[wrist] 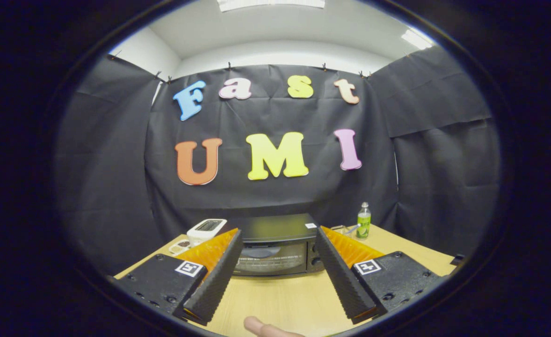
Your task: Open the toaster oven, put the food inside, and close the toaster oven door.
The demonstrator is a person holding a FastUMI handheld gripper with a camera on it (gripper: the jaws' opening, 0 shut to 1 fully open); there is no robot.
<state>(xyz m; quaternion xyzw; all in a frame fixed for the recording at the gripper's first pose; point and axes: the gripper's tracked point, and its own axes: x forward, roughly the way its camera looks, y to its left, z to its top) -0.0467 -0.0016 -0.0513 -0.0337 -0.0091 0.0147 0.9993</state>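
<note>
gripper view: the oven sits on the wooden table, against the booth's black cloth, and its door is shut, the glass front facing the gripper. the gripper's fingers are spread wide with nothing between them; they hang above the table, well short of the oven, and frame its door from either side. a fingertip of a person shows just below the fingers, nearer than the oven.

left of the oven stands a white device, and in front of that a small plate with something dark on it, partly hidden by the left finger; it may be the food, but it is too small to tell. right of the oven stands a green bottle, with some small clutter at its foot that i cannot make out.

as to the step: a shut door and an empty gripper fit two stages, either the approach to open the oven or the moment after the door is closed with the food inside. the glass does not show clearly whether anything lies within. if the plate does hold the food, the earlier stage is likelier, and the door's upper edge would be what the fingers must reach.
</note>
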